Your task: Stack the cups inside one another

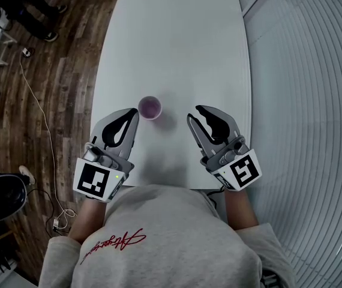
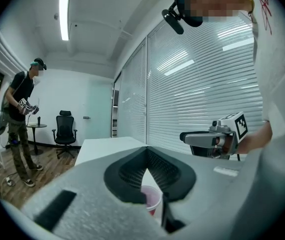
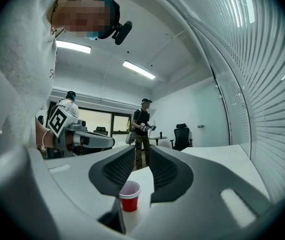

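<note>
**Head view.** A single red cup (image 1: 149, 107) stands upright, mouth up, on the white table (image 1: 177, 35), near the middle of its near half. No second loose cup shows, and I cannot tell from here whether others are already nested inside it. The left tongs (image 1: 133, 113) lie low with their tip just beside the cup's left edge; contact cannot be made out. The right tongs (image 1: 207, 114) sit well apart from the cup, on its right.

**Left gripper view.** The left tongs (image 2: 146, 156) are pressed together at the tips and pinch nothing. The cup (image 2: 152, 200) shows beyond them, low in the frame, outside the pads.

**Right gripper view.** The right tongs (image 3: 142, 156) stand slightly spread, with a narrow slot between the pads and nothing in it. The cup (image 3: 129, 196) stands on the table past them, below and a little left of the slot. Its pale rolled rim is clearly visible.

**Handling.** This looks like a thin disposable plastic cup, so it is probably very light, easy to knock over and quick to buckle under a hard squeeze. Its smooth, tapered wall could let pads slide upward. The rolled rim is likely the stiffest part, so the safest hold is one pad inside and one outside just under it. Failing that, a gentle pinch across the upper wall should do.
</note>
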